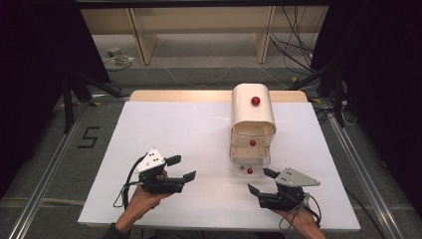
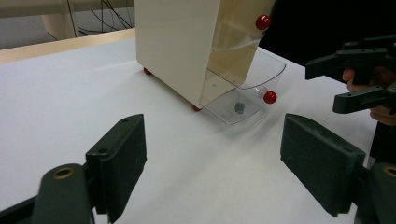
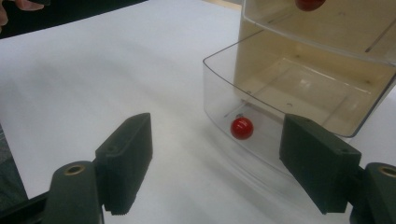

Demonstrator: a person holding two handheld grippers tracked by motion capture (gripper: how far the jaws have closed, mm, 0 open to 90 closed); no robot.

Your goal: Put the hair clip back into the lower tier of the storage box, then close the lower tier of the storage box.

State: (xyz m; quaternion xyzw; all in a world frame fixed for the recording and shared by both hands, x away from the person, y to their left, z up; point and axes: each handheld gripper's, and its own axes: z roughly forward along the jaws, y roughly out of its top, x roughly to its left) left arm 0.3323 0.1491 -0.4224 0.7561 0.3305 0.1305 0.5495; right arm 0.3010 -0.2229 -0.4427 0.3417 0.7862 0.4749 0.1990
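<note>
Cream drawer cabinet [image 1: 253, 110] stands toward the far right of the white table [image 1: 174, 139]; its clear bottom drawer [image 3: 261, 135] is pulled out toward the person, red knob [image 3: 242, 128] facing the right gripper [image 1: 263, 180], with a small grey object [image 2: 239, 108] lying on the drawer floor. Right gripper sits just in front of the drawer, jaws spread and empty; left gripper [image 1: 181, 168] is well to the cabinet's left, likewise spread and empty. Judgement: drawer counts as opened, and either taking out the grey object or pushing the drawer shut remains.
</note>
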